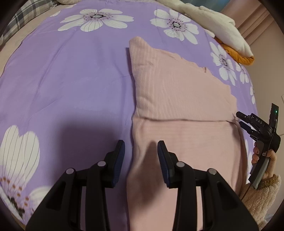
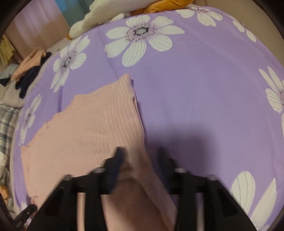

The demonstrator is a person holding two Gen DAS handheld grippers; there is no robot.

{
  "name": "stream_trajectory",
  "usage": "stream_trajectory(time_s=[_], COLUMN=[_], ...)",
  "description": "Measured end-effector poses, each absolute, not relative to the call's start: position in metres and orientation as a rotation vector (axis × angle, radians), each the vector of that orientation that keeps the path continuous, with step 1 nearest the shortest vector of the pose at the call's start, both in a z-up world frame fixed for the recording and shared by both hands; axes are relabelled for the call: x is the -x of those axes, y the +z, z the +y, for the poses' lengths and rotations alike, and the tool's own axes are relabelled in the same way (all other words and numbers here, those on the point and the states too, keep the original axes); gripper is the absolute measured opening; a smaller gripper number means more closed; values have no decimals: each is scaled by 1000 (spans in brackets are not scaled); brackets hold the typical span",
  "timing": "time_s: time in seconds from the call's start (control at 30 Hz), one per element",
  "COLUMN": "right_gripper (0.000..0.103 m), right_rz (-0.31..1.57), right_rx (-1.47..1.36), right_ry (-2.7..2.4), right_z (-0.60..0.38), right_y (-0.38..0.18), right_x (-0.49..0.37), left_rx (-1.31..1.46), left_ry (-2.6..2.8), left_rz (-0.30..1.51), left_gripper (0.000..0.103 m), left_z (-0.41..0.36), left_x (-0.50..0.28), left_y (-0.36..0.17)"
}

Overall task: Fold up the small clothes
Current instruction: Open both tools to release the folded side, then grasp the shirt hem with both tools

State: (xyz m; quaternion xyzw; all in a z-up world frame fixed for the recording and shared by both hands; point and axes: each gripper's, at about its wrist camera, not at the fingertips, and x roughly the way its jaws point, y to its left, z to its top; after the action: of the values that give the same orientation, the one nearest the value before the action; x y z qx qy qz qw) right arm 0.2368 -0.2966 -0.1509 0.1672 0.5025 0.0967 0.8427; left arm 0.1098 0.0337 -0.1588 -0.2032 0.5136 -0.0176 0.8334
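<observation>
A pink ribbed garment (image 1: 177, 92) lies folded on the purple flowered bed cover (image 1: 71, 74), with a crosswise fold line near its middle. My left gripper (image 1: 141, 156) hovers open over the garment's left edge, nothing pinched between its blue pads. At the far right of that view a hand holds my right gripper (image 1: 240, 118) at the garment's right edge. In the right wrist view the pink garment (image 2: 92, 120) spreads to the left, and my right gripper (image 2: 141, 160), blurred, stands open with the cloth's near corner lying loose between its fingers.
A heap of cream and orange clothes (image 1: 225, 33) sits at the far edge of the bed. Plaid fabric (image 1: 21, 16) lies at the far left. Peach and navy clothes (image 2: 30, 67) are piled beyond the bed's left side. A fleecy sleeve (image 1: 262, 195) is at lower right.
</observation>
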Motion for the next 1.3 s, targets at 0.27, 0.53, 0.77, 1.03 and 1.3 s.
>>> stream_trajectory(time_s=[0.27, 0.53, 0.77, 1.03, 1.3], right_gripper=[70, 70, 70, 70, 61], right_rz=[954, 960, 1020, 1132, 1199], right_rx=[-331, -337, -375, -434, -443], right_ry=[251, 279, 212, 196, 234], right_z=[-324, -348, -374, -390, -383], right_y=[-103, -109, -134, -162, -176], right_x=[-173, -101, -51, -9, 8], left_rx=[445, 471, 491, 529, 551], left_ry=[-90, -132, -164, -235, -312], left_rz=[1012, 1075, 1126, 1166, 1214], left_gripper=[67, 66, 65, 64, 57], left_z=[34, 22, 11, 2, -11], left_x=[-62, -25, -2, 20, 32], left_y=[-133, -152, -172, -181, -191])
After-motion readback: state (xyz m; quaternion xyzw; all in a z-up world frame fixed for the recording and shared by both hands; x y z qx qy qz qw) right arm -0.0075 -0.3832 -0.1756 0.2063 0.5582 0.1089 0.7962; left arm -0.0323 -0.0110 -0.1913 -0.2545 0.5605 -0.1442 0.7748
